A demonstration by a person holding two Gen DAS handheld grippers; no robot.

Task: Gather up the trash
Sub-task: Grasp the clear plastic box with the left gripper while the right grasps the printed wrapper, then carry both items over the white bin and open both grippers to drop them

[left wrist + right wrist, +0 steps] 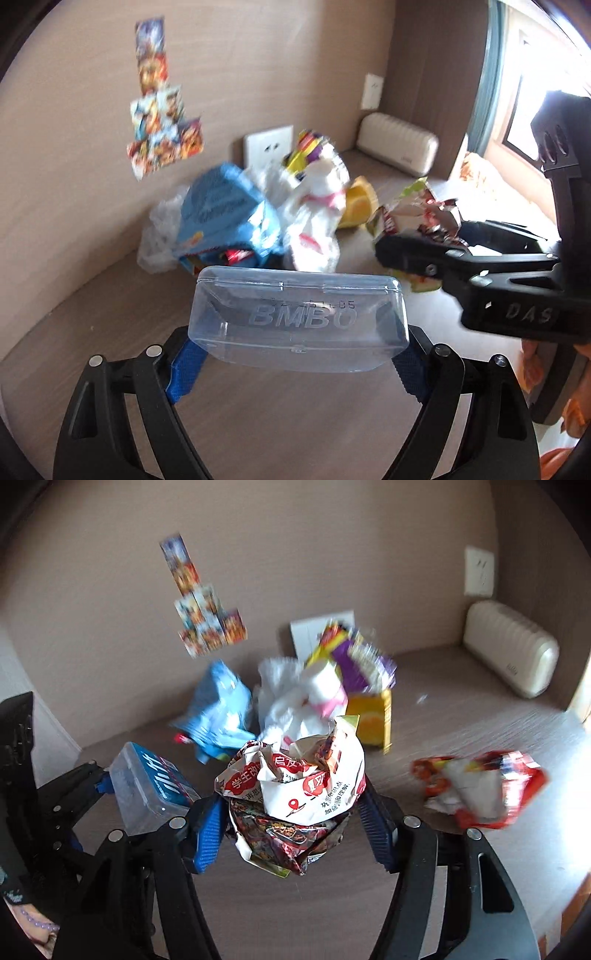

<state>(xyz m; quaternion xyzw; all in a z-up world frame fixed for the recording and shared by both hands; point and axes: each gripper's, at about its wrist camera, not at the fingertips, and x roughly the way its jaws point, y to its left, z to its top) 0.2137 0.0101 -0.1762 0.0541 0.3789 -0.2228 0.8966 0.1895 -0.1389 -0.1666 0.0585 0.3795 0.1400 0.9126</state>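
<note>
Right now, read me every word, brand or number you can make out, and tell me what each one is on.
"BMBO": embossed on the clear plastic case.
"DAS", cut off: on the right gripper.
"学生" and "启友": on the crumpled wrapper.
Small digits on the case, the wall stickers and the other wrappers: too blurred.

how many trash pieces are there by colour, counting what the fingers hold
clear: 2, box in left gripper, bag
blue: 1, bag
white: 2, bag, wrapper in right gripper
yellow: 1, carton
purple: 1, packet
red: 1, packet
total: 8
</note>
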